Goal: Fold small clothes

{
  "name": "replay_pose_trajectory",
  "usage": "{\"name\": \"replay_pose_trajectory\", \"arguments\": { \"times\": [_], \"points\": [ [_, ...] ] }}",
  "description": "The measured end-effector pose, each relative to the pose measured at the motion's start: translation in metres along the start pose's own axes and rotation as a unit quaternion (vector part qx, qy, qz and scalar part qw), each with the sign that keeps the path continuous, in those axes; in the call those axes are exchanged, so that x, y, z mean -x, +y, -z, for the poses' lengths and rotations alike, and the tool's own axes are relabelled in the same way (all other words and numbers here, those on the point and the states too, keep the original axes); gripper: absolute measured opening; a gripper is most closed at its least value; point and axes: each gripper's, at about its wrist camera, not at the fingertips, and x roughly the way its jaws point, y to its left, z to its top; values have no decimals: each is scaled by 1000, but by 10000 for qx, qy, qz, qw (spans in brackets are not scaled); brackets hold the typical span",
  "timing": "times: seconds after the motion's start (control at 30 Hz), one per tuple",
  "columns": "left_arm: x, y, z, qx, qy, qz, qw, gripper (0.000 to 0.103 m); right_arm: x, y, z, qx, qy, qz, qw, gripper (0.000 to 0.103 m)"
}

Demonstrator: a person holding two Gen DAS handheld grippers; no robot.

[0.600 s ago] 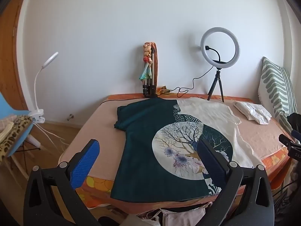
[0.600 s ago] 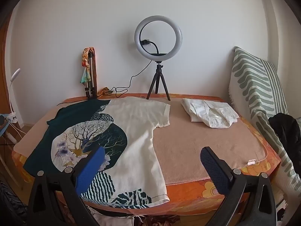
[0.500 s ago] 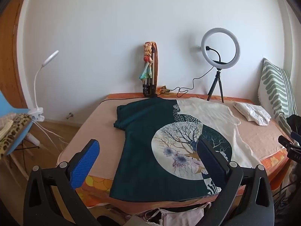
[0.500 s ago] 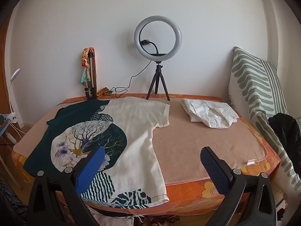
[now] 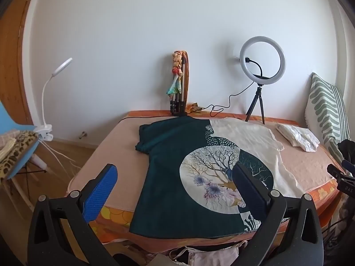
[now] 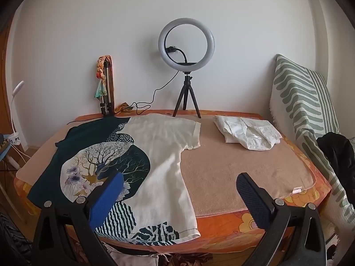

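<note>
left claw (image 5: 174,182) released | right claw (image 6: 179,187) released | T-shirt (image 6: 155,155) hem partly hidden behind claws

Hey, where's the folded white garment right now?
The folded white garment lies at the far right of the bed, in the right wrist view, between the ring light's tripod and the striped cushion, apart from the spread T-shirt.

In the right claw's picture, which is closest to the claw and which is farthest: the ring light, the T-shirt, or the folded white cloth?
1. T-shirt: spread flat, left, its hem just ahead of the right claw.
2. Folded white cloth: farther back, on the right.
3. Ring light: farthest, on its tripod by the wall.
</note>
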Motion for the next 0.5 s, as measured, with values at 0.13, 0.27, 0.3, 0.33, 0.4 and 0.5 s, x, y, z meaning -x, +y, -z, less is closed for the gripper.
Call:
{"name": "replay_pose_trajectory", "arguments": {
  "times": [0.13,0.27,0.3,0.33,0.4,0.5],
  "points": [
    [-1,0,-1,8,9,0,10000,103,0,-1,-1,-2,7,-9,10000,103],
    [0,0,1,18,-20,-6,10000,103,1,1,0,0,-1,-10,10000,103],
    [0,0,1,26,-26,-5,10000,103,1,1,0,-2,2,-12,10000,103],
    [1,0,1,33,-29,0,10000,103,1,1,0,-4,0,-20,10000,103],
    [0,0,1,47,-13,17,10000,103,0,1,0,-6,2,-22,10000,103],
    [0,1,1,44,-17,13,10000,103,0,1,1,4,1,-21,10000,103]
  ]
}}
